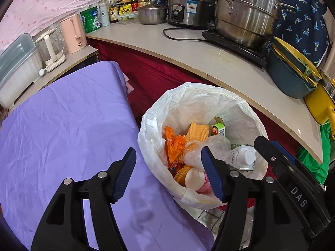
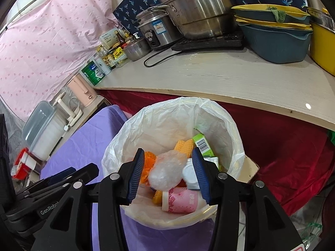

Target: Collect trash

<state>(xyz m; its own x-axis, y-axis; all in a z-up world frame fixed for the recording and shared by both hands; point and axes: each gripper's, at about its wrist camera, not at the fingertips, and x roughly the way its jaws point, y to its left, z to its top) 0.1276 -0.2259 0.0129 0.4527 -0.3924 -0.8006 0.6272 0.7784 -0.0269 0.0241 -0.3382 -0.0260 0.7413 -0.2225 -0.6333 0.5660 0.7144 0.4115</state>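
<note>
A bin lined with a white plastic bag [image 1: 188, 96] [image 2: 180, 113] stands beside the purple-covered table [image 1: 62, 125]. Inside lie an orange wrapper [image 1: 173, 144], yellow foam netting [image 1: 196, 133], a green carton [image 1: 218, 128] [image 2: 203, 144], a clear crumpled plastic bag [image 2: 167, 171], a white bottle [image 1: 247, 156] and a pink paper cup [image 2: 182, 200]. My left gripper [image 1: 169, 175] is open and empty, straddling the table edge and bin rim. My right gripper [image 2: 167, 175] is open above the bin; the clear plastic bag lies between its fingers, below them. The right gripper also shows in the left wrist view [image 1: 278, 159].
A wooden counter [image 1: 209, 62] behind the bin holds a steel steamer pot [image 1: 247, 12], a rice cooker [image 1: 188, 6], stacked blue and yellow basins [image 2: 274, 33], bottles and a pink kettle [image 1: 73, 33]. Red cloth [image 2: 282, 146] hangs under the counter.
</note>
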